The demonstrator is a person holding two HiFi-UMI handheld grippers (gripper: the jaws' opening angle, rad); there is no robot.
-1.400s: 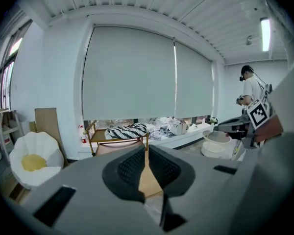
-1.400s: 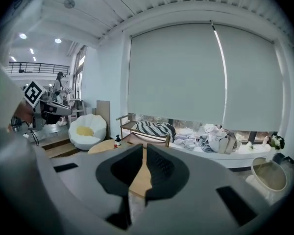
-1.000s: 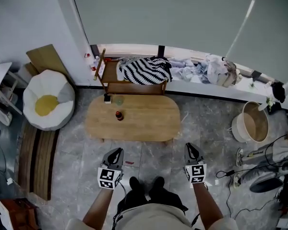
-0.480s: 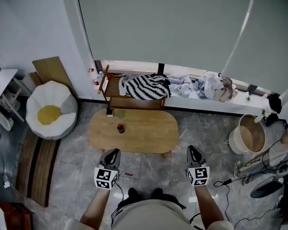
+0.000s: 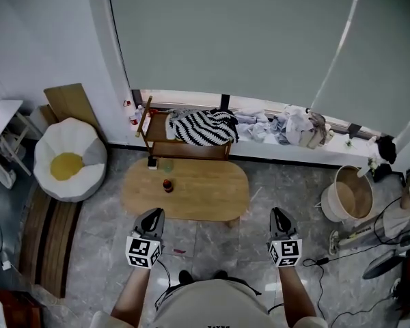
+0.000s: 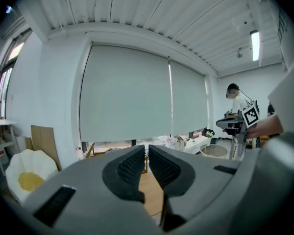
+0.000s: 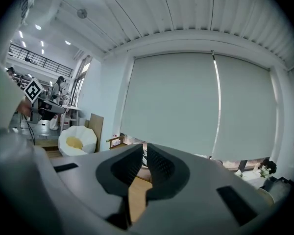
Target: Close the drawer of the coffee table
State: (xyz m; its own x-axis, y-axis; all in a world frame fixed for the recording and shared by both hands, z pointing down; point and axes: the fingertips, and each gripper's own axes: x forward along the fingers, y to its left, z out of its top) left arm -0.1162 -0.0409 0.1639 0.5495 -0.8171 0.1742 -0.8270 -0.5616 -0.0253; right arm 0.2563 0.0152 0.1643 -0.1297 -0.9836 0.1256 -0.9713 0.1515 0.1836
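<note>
the left gripper (image 5: pixel 152 214) is hanging in the air in front of the person, its dark ribbed jaws pressed together with only a sliver between them and nothing pinched. the right gripper (image 5: pixel 280 214) is sitting beside it, well apart, with its jaws also pressed together on nothing. in their own views, both the left gripper (image 6: pixel 148 152) and the right gripper (image 7: pixel 145 151) are pointing nearly level towards the far wall, and neither is touching any furniture.

the wide pale grey roller blind (image 5: pixel 225 39) is filling the far wall, and the grey marbled stone floor (image 5: pixel 287 183) is spreading below it. the low oval light wooden counter (image 5: pixel 208 190), the coffee table of the task, is standing on that floor just ahead of the grippers. a white petal-shaped floor cushion (image 5: pixel 68 159) with a yellow middle is lying to its left. a round beige tub (image 5: pixel 347 191) is standing to its right, and a black and white striped cloth (image 5: pixel 201 126) is lying behind it. a small dark bottle (image 5: pixel 168 185) is standing on the counter.

no drawer is showing out from the counter's edge, so the closing is probably done already; otherwise the drawer is hiding under the top, and the reach and push are yet to come.
</note>
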